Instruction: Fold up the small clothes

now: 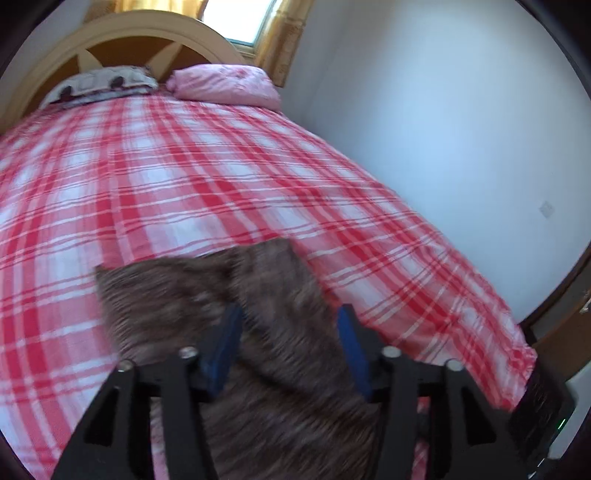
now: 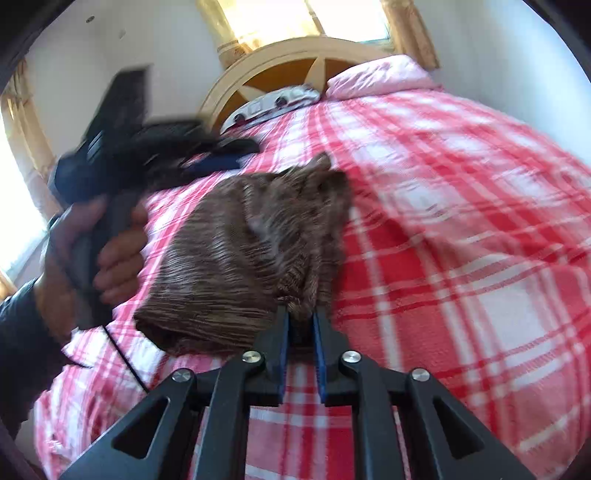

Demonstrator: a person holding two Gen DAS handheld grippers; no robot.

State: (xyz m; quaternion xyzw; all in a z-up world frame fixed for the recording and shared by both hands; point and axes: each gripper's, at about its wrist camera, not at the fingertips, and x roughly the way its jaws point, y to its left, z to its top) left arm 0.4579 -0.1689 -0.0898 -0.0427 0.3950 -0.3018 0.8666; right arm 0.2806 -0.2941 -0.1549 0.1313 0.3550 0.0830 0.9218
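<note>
A brown knit garment point(image 1: 207, 295) lies folded on the red-and-white checked bedsheet point(image 1: 155, 177). My left gripper point(image 1: 290, 326) stands open just above it, blue pads point(image 1: 229, 332) wide apart and the cloth lying loose beneath and between them. In the right wrist view the garment point(image 2: 236, 258) is a compact folded bundle. My right gripper point(image 2: 301, 321) is shut on its near right corner, with fabric bunched between the narrow jaws. A hand point(image 2: 114, 254) holds the blurred left gripper point(image 2: 232, 155) at the bundle's far left.
A pink pillow point(image 1: 225, 83) and a patterned grey pillow point(image 1: 99, 85) lie against the cream headboard point(image 1: 147, 33). A white wall point(image 1: 443, 129) runs along the bed's right edge. A thin black cable point(image 2: 125, 354) crosses the sheet near the dark sleeve point(image 2: 22, 332).
</note>
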